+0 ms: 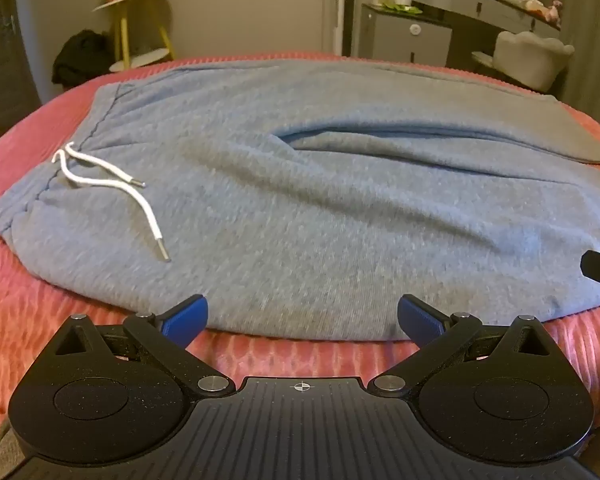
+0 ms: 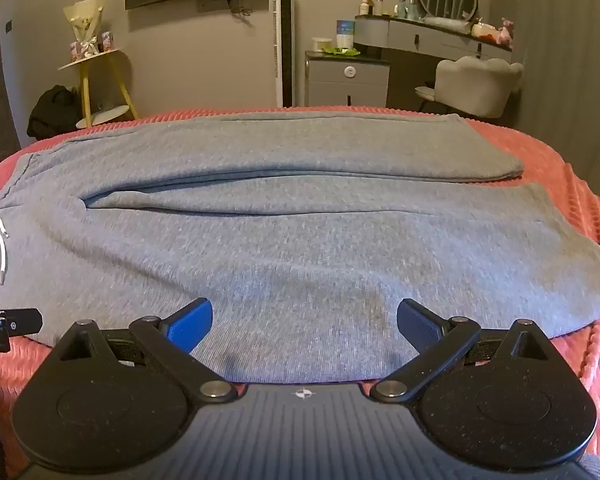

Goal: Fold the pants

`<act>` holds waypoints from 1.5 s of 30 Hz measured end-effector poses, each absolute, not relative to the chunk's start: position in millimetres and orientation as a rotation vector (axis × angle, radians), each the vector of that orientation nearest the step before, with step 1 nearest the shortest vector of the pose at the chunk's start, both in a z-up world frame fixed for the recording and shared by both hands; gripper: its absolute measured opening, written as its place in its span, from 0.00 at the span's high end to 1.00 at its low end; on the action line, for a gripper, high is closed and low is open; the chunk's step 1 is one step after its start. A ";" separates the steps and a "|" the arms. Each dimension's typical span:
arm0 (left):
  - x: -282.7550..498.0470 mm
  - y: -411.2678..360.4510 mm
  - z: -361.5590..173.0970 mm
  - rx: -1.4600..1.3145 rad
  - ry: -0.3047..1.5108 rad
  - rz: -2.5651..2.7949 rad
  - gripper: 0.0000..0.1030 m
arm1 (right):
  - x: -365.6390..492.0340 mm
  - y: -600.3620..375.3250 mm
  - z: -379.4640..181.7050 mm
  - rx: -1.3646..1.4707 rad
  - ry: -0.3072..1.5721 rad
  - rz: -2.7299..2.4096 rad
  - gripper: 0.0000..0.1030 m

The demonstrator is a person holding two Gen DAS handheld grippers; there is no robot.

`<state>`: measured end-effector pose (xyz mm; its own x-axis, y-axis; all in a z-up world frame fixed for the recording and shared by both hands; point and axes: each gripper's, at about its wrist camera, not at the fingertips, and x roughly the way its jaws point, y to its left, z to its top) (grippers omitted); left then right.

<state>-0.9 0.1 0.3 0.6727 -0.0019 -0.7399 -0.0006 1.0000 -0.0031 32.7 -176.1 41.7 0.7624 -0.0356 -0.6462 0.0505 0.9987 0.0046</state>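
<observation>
Across the red ribbed bedspread (image 2: pixel 556 168), grey pants (image 2: pixel 300 240) are laid flat, waistband to the left. Soft, limp fleece is judged; its near side seam is best pinched. A white drawstring (image 1: pixel 112 184) lies loose. Left gripper (image 1: pixel 302 316) and right gripper (image 2: pixel 304 320) are held apart, empty.

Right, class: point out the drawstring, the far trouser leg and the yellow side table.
drawstring (image 1: pixel 112 184), left wrist view, on the white cord's middle.
far trouser leg (image 2: pixel 340 148), right wrist view, mid-fabric of the leg.
yellow side table (image 2: pixel 85 92), right wrist view, on a yellow leg.
</observation>
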 end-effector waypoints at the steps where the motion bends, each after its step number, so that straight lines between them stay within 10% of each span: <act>1: -1.3 0.2 0.4 -0.004 0.833 -0.002 0.00 | 32.8 -176.1 41.7 0.021 0.703 -0.046 0.04; 45: 0.0 4.2 -6.3 -0.011 0.859 0.008 0.00 | 33.1 -178.4 42.0 0.026 0.704 -0.051 0.04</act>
